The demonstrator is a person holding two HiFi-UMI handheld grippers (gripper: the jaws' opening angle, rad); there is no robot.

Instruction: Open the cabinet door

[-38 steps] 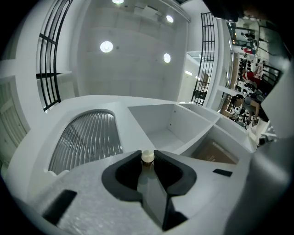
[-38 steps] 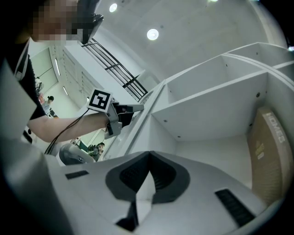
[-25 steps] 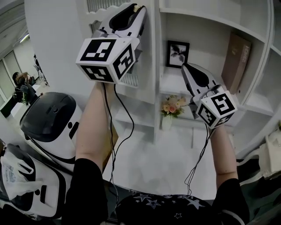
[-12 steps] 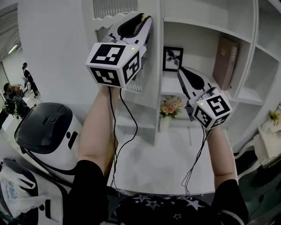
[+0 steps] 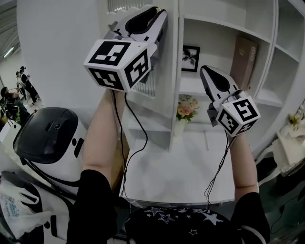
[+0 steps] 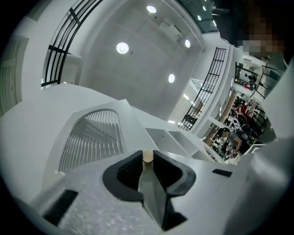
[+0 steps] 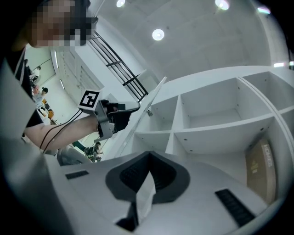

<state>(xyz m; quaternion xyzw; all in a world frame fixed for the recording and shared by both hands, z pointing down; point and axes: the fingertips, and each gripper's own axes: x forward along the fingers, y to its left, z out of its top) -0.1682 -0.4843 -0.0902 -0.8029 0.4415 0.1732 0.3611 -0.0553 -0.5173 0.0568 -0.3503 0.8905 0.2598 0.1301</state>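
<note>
Small tan knob (image 6: 147,156) tight in the left gripper (image 6: 147,161); slatted white cabinet door (image 6: 94,137) beside

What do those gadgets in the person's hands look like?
The left tool and right tool are white shells with black ribbed pads, tapering to a point. Behind each sits a white cube printed with black square markers. Thin black cables trail back. The person wears a black short-sleeved top with white stars.

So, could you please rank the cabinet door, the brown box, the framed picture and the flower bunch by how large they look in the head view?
1. cabinet door, which is also nearest the camera
2. brown box
3. framed picture and flower bunch: they look about alike, so they are not ranked.
</note>
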